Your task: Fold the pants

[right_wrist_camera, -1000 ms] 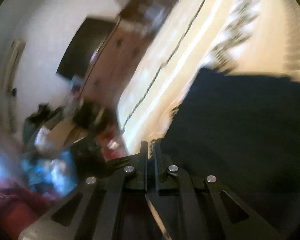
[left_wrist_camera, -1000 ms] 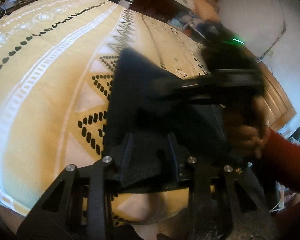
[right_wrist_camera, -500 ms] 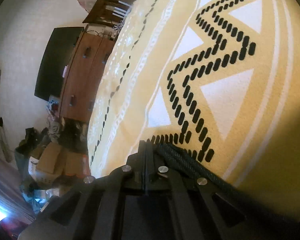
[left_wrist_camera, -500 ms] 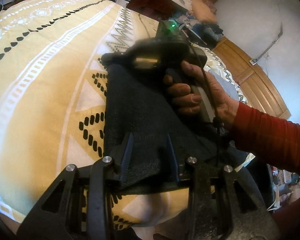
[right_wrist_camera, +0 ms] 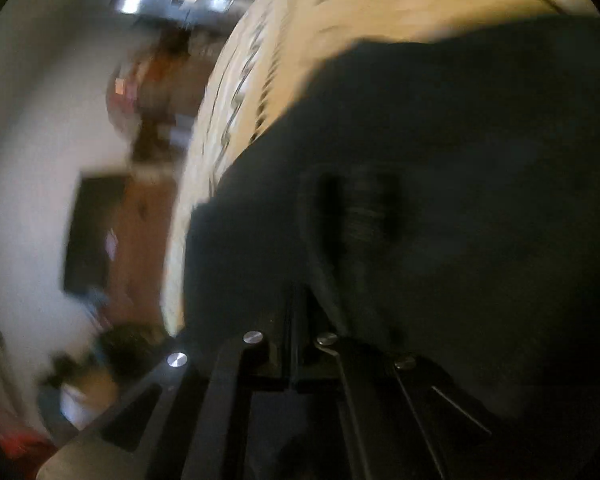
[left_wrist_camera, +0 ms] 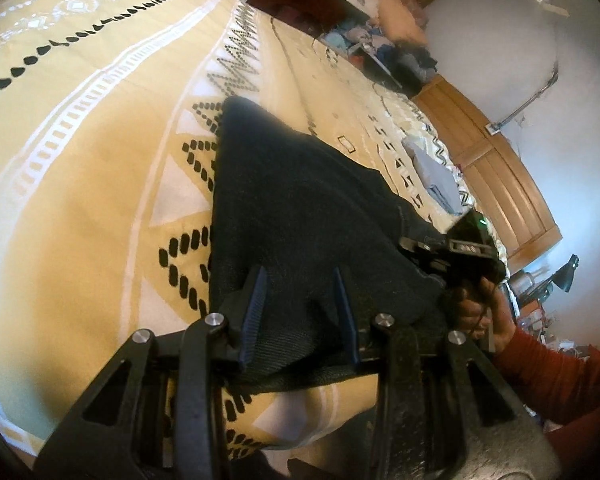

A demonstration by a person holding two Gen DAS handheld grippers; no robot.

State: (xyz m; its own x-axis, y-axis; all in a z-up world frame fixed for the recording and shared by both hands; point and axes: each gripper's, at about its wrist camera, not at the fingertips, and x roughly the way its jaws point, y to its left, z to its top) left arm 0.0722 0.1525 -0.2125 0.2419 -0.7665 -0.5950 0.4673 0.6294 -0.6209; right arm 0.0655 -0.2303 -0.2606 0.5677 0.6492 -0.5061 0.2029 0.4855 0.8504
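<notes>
1. My right gripper (left_wrist_camera: 432, 252), which half a second ago sat at the upper middle of the left view on the far edge of the pants (left_wrist_camera: 300, 208), is now at the right-middle of that view, low beside the cloth's near right corner. I take it that one fold pass is done and I am bringing that hand back for the next.
2. The right view is smeared with motion. Its fingers look pressed together at lower centre, with dark fabric (right_wrist_camera: 440, 200) bunched right at their tips; I judge them closed on a pinch of the pants, though the blur leaves some doubt.
3. My left gripper (left_wrist_camera: 300, 312) has not shifted: its jaws stand part-way open, with the near hem of the pants lying between the blue pads (left_wrist_camera: 256, 304), straddled rather than squeezed.
4. The pants lie as a dark, roughly triangular slab on the yellow patterned bedspread (left_wrist_camera: 100, 208), running from the lower centre of the left view up toward its middle.
</notes>
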